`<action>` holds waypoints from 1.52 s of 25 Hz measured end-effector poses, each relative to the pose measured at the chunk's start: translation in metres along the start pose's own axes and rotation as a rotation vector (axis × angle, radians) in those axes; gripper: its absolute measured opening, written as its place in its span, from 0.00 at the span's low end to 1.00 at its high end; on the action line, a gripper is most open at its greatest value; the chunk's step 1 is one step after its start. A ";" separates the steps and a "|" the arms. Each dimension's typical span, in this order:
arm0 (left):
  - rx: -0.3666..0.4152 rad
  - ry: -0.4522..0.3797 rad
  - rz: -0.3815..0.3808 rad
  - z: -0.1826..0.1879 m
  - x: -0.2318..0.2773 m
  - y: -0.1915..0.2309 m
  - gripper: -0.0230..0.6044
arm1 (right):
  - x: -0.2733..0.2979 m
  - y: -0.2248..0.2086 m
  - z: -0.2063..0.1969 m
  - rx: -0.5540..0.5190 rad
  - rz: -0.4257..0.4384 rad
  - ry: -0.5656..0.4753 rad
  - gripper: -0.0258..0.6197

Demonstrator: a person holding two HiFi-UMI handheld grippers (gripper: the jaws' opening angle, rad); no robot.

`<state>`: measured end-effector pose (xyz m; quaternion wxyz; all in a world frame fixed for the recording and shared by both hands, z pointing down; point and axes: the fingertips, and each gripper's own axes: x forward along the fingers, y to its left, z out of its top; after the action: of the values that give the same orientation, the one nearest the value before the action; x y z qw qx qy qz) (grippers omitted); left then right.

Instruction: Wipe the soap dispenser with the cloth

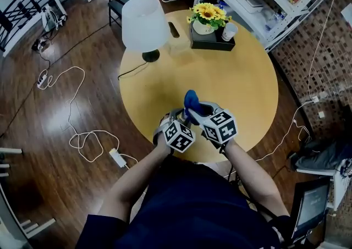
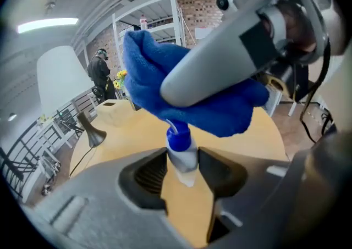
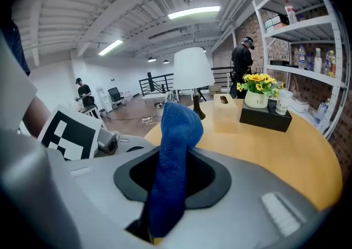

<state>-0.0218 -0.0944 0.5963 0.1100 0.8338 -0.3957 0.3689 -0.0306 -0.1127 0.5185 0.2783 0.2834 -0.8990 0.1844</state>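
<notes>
Pose: you hold both tools side by side, angled down over the near edge of the table (image 1: 242,86).
Left tool (image 2: 182,173) — pinching the soap dispenser (image 2: 181,151), a small clear bottle with a blue collar, held above the table.
Right tool (image 3: 173,173) — clamped on the blue cloth (image 3: 176,132), its bunched end covering the dispenser's top.
Beyond: a white lamp (image 1: 144,22) and flowers (image 1: 208,12).

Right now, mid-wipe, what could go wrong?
1. The left tongs pinch the soap dispenser just below its top, above the round table. Sideways pressure from the cloth could twist it loose and drop it.
2. The cloth sits bunched over the dispenser's top, so pressing down there might pump out soap.
3. The right tongs hold only a narrow fold of cloth, and a hard rub could pull it free.
</notes>
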 end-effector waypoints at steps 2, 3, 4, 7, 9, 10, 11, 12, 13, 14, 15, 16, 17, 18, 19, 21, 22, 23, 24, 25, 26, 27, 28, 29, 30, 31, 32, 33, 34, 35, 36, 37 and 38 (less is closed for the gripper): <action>-0.001 -0.009 -0.004 -0.001 0.001 -0.001 0.32 | -0.002 -0.008 -0.002 0.039 -0.007 -0.008 0.20; -0.002 -0.013 -0.008 -0.001 0.001 -0.001 0.32 | -0.003 -0.011 -0.002 0.054 -0.011 -0.011 0.20; -0.002 -0.015 -0.012 -0.001 0.001 -0.002 0.32 | -0.004 -0.015 -0.003 0.065 -0.016 -0.012 0.20; -0.003 -0.017 -0.019 -0.001 0.001 -0.002 0.32 | -0.006 -0.028 -0.007 0.075 -0.051 0.005 0.20; -0.002 -0.014 -0.023 -0.002 0.001 -0.003 0.32 | -0.009 -0.036 -0.010 0.078 -0.083 0.025 0.20; 0.000 -0.013 -0.025 -0.002 0.000 -0.003 0.32 | -0.011 -0.037 -0.009 0.076 -0.085 0.024 0.20; 0.003 -0.011 -0.027 -0.003 0.000 -0.004 0.32 | -0.013 -0.032 -0.004 0.067 -0.071 0.013 0.20; 0.007 -0.009 -0.027 -0.003 0.000 -0.003 0.32 | -0.014 -0.023 0.002 0.044 -0.037 -0.003 0.20; 0.010 -0.008 -0.028 -0.003 0.000 -0.003 0.32 | -0.014 -0.010 0.008 0.007 0.010 -0.015 0.20; 0.013 -0.008 -0.027 -0.003 -0.001 -0.003 0.32 | -0.012 0.004 0.011 -0.044 0.060 -0.013 0.20; 0.015 -0.008 -0.028 -0.003 -0.001 -0.003 0.32 | -0.009 0.017 0.010 -0.103 0.098 0.004 0.20; 0.017 -0.007 -0.028 -0.003 -0.001 -0.003 0.32 | -0.006 0.024 0.007 -0.160 0.116 0.030 0.20; 0.019 -0.006 -0.030 -0.002 -0.001 -0.003 0.32 | -0.003 0.025 0.003 -0.198 0.118 0.053 0.20; 0.020 -0.005 -0.032 -0.002 -0.001 -0.003 0.32 | -0.001 0.023 0.000 -0.203 0.113 0.062 0.20; 0.020 -0.003 -0.034 -0.002 0.000 -0.003 0.32 | 0.000 0.018 -0.002 -0.168 0.113 0.055 0.20; 0.018 0.001 -0.038 -0.003 0.001 -0.003 0.32 | -0.001 0.005 -0.001 -0.037 0.122 0.020 0.20; 0.019 0.004 -0.038 -0.004 0.002 -0.003 0.32 | -0.001 -0.002 0.000 0.023 0.128 0.003 0.20; 0.021 0.007 -0.037 -0.005 0.003 -0.003 0.32 | -0.002 -0.009 -0.001 0.072 0.132 -0.012 0.20; 0.024 0.011 -0.037 -0.005 0.005 -0.003 0.32 | -0.002 -0.018 -0.002 0.112 0.125 -0.022 0.20; 0.028 0.016 -0.038 -0.006 0.007 -0.003 0.32 | -0.002 -0.030 -0.005 0.141 0.101 -0.024 0.20; 0.030 0.022 -0.040 -0.007 0.008 -0.003 0.32 | -0.001 -0.044 -0.012 0.157 0.055 -0.011 0.20; 0.033 0.031 -0.045 -0.008 0.008 -0.003 0.32 | -0.001 -0.059 -0.022 0.165 0.001 0.013 0.20; 0.038 0.041 -0.051 -0.009 0.007 -0.004 0.32 | -0.001 -0.070 -0.033 0.174 -0.043 0.037 0.20; 0.046 0.051 -0.058 -0.012 0.003 -0.005 0.32 | -0.002 -0.077 -0.042 0.191 -0.064 0.049 0.20; 0.057 0.060 -0.065 -0.015 -0.002 -0.006 0.31 | -0.002 -0.078 -0.046 0.212 -0.063 0.047 0.20; 0.071 0.067 -0.070 -0.018 -0.006 -0.007 0.31 | 0.000 -0.076 -0.047 0.227 -0.049 0.034 0.20; 0.083 0.072 -0.072 -0.021 -0.010 -0.007 0.31 | 0.003 -0.072 -0.045 0.232 -0.027 0.016 0.20; 0.091 0.074 -0.073 -0.023 -0.012 -0.007 0.31 | 0.009 -0.067 -0.042 0.228 0.000 0.000 0.20; 0.094 0.076 -0.072 -0.024 -0.014 -0.007 0.31 | 0.016 -0.061 -0.039 0.220 0.029 -0.010 0.20; 0.094 0.075 -0.068 -0.023 -0.015 -0.006 0.31 | 0.023 -0.055 -0.037 0.212 0.059 -0.013 0.20; 0.093 0.072 -0.064 -0.021 -0.016 -0.005 0.32 | 0.028 -0.049 -0.037 0.206 0.086 -0.010 0.20; 0.092 0.069 -0.060 -0.018 -0.016 -0.005 0.33 | 0.032 -0.045 -0.039 0.205 0.108 -0.008 0.20; 0.092 0.070 -0.058 -0.016 -0.015 -0.004 0.34 | 0.034 -0.041 -0.040 0.212 0.126 -0.010 0.20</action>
<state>-0.0332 -0.0753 0.5976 0.0960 0.8356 -0.3500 0.4123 -0.0127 -0.1385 0.5770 0.2303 0.2551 -0.8919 0.2939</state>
